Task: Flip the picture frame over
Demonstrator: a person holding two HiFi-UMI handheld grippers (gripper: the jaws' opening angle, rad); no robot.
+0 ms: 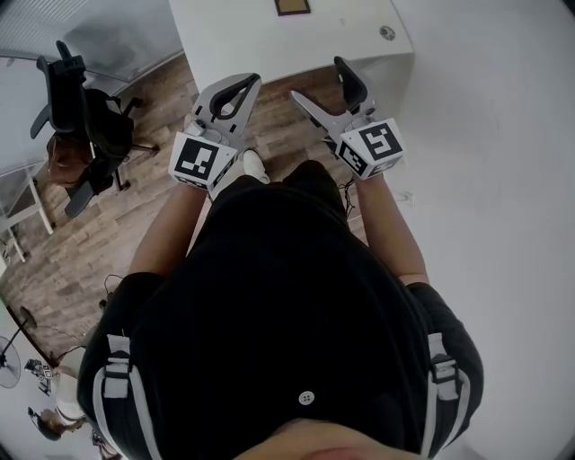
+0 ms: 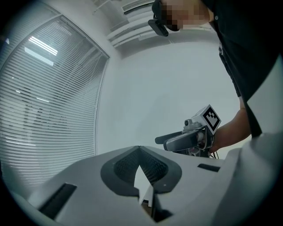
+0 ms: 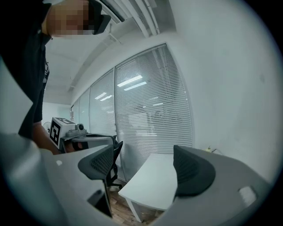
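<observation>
Picture frame [image 1: 292,7] lies on white table [image 1: 260,45], well apart from both grippers. Left gripper [image 1: 250,83] pressed together, empty; right gripper [image 1: 319,81] spread, empty. Advice: approach one frame edge low, jaws spread.

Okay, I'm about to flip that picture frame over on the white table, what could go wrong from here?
The picture frame seems to lie flat, far across the white table, so a jaw may push it along rather than get under its edge. The left gripper is shut and would need to open before it can grip; the right gripper is open.
</observation>
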